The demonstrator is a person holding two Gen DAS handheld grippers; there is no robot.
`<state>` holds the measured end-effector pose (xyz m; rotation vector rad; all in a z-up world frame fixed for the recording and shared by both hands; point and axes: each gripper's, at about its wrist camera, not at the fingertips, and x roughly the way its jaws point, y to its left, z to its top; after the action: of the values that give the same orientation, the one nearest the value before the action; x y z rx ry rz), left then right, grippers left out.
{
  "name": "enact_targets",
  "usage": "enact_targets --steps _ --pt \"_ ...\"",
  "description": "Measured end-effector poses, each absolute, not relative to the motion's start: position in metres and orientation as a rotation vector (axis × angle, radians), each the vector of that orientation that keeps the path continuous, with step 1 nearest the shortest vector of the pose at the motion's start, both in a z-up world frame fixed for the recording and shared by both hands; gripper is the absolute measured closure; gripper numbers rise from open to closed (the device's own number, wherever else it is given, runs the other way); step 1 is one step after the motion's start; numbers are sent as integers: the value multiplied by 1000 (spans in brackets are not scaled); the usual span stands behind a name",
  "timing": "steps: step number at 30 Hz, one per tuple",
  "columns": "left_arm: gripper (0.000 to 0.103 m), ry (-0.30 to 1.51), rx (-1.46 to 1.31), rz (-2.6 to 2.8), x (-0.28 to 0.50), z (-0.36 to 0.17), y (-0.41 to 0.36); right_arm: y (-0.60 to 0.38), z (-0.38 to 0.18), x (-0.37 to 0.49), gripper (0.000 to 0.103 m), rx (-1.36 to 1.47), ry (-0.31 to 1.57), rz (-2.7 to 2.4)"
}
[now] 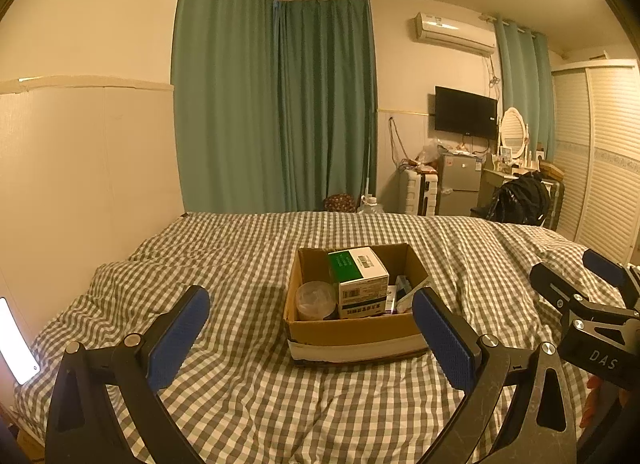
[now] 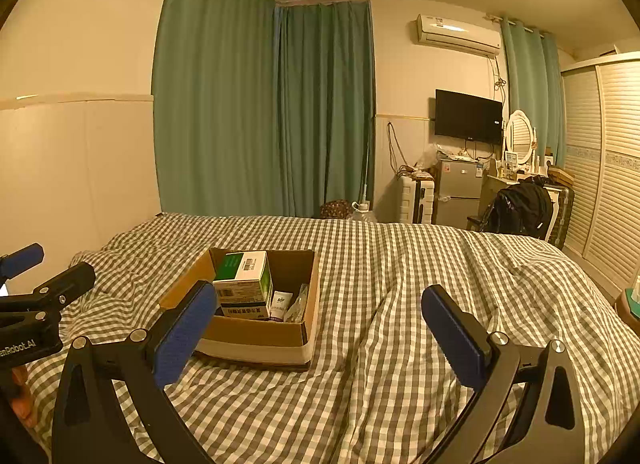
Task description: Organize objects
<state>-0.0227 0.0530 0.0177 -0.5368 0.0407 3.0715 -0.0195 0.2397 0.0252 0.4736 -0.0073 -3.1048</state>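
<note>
Both grippers empty and spread wide. Left gripper (image 1: 311, 328) hovered low over the checked bedspread (image 1: 240, 384), fingers framing the near wall of the cardboard box (image 1: 352, 330); right gripper (image 2: 320, 328) held beside it, box off to its left. Neither touched anything. Box sat mid-bed, open top, flaps gone or folded, so contents reachable from above. Inside: green-and-white carton (image 1: 360, 284) standing tilted against the back left corner, propped on other stuff, top poking above the rim; clear lidded tub (image 1: 315, 300) in the near left corner; small white packets (image 2: 282, 304) and a crinkly clear bag (image 2: 298, 306) wedged on the right side. Nothing loose visible on the bedspread near the box, so judged everything already gathered there, or sorting not yet begun; could not tell which. Wide jaws and level approach looked suited to a top-down grab of the carton, the tallest and most exposed item. Soft bedding under the box: likely to shift if pushed.
</note>
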Motion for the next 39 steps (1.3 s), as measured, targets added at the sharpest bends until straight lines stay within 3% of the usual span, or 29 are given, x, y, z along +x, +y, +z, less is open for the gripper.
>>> enact_targets --steps 39 --pt "0 78 -563 3066 -22 15 55 237 25 -18 0 474 -5 -3098"
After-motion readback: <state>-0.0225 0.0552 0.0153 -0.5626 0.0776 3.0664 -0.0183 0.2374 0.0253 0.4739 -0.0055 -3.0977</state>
